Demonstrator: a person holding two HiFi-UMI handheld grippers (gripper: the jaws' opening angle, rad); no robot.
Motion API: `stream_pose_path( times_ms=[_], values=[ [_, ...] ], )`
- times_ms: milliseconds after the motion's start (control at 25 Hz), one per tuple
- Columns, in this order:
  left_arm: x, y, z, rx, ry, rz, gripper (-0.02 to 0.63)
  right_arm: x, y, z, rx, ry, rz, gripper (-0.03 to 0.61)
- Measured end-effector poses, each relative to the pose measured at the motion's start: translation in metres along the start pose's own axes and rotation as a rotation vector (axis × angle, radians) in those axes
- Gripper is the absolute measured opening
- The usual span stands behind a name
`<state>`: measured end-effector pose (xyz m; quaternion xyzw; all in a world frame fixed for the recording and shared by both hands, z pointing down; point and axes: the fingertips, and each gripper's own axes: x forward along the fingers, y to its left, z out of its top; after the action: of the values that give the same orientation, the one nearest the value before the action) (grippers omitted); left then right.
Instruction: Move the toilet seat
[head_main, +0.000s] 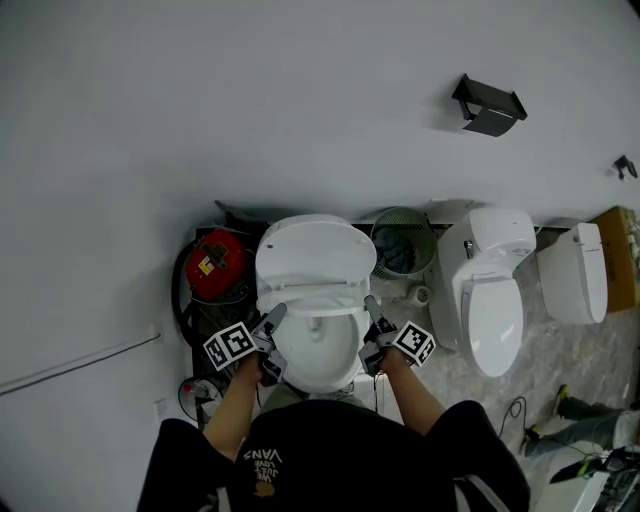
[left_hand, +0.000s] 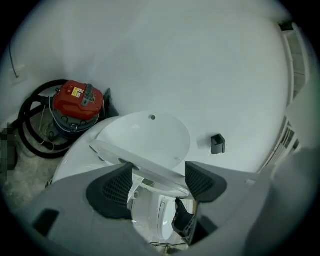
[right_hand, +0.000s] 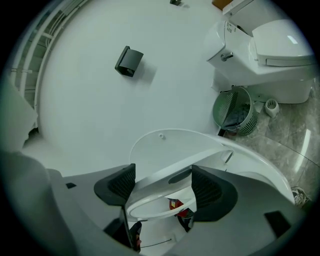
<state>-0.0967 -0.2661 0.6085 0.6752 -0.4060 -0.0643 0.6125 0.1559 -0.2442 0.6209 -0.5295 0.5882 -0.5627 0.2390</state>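
A white toilet stands against the wall, its lid upright. The seat ring is tilted up off the bowl, in front of the lid. My left gripper is at the seat's left side and my right gripper at its right side. In the left gripper view the seat's edge runs between the wide jaws of that gripper, below the lid. The right gripper view shows the seat crossing the gap of its gripper. I see neither pair of pads pressing on it.
A red vacuum cleaner with a black hose sits left of the toilet. A green wire bin stands to the right, then a second toilet and a third. A black holder hangs on the wall.
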Motion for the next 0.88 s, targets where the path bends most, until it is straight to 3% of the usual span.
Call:
stream_pose_path(
  times_ms=[640,880],
  values=[
    [0.028,-0.02,0.037,0.067,0.031,-0.049,0.339,0.0,0.023,0.016,-0.105,-0.041,0.003,0.334],
    [0.04,-0.023,0.046,0.192,0.049,-0.048,0.342,-0.012,0.023,0.016,-0.154,-0.052,-0.018,0.328]
  ],
)
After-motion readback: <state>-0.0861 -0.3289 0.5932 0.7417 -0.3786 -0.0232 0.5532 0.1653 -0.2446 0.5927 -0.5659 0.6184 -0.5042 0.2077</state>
